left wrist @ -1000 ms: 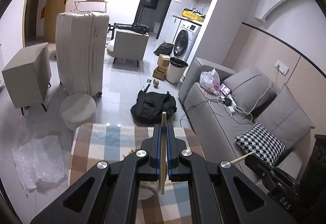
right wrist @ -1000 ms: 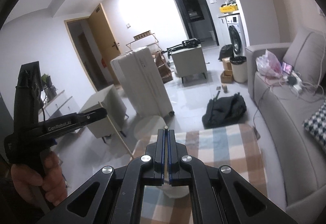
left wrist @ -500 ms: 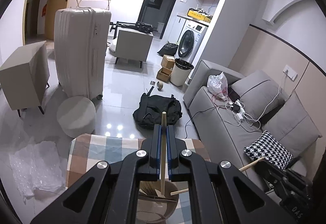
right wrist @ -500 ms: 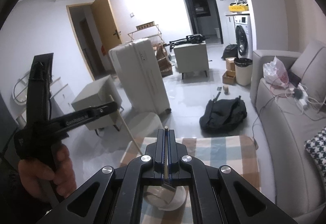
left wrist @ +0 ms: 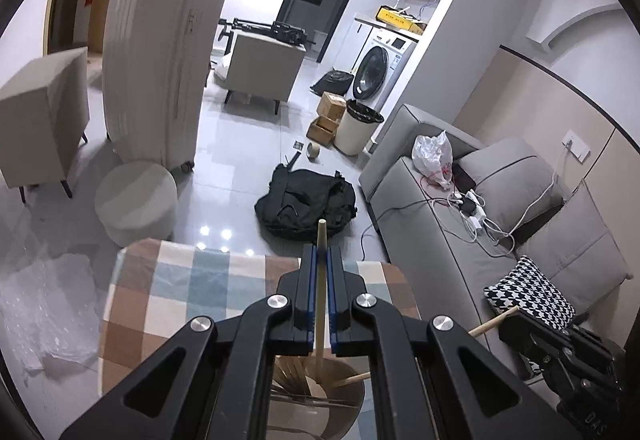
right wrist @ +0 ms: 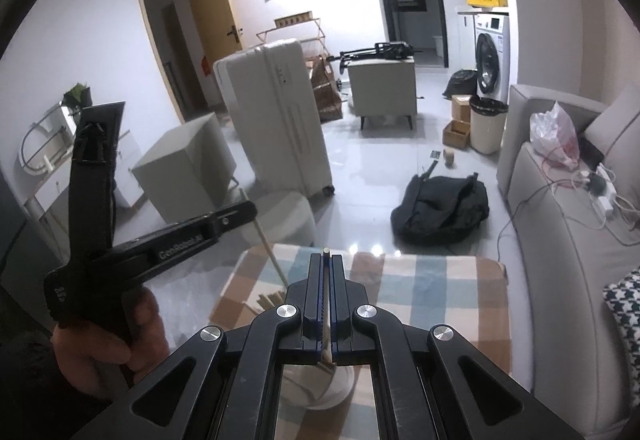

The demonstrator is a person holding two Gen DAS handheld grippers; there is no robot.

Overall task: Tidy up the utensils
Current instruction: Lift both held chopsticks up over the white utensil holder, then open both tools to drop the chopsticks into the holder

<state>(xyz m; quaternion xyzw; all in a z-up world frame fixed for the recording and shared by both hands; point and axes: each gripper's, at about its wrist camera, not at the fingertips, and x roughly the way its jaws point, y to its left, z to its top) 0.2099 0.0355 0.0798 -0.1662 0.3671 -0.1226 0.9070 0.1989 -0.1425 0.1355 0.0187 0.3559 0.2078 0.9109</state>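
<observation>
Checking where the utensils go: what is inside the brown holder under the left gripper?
The brown holder holds wooden sticks fanned along its left side, plus the lower end of the chopstick clamped by the left gripper. Its bottom is hidden.

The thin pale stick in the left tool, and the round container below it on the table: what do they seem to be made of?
The thin pale stick looks like bare wood or bamboo: light tan, matte, straight, with a flat-cut end. The round tan container seems to be wood or bamboo too, perhaps cardboard: it has a dull brownish wall without shine. In the right wrist view it looks whiter, so the finish stays uncertain.
</observation>
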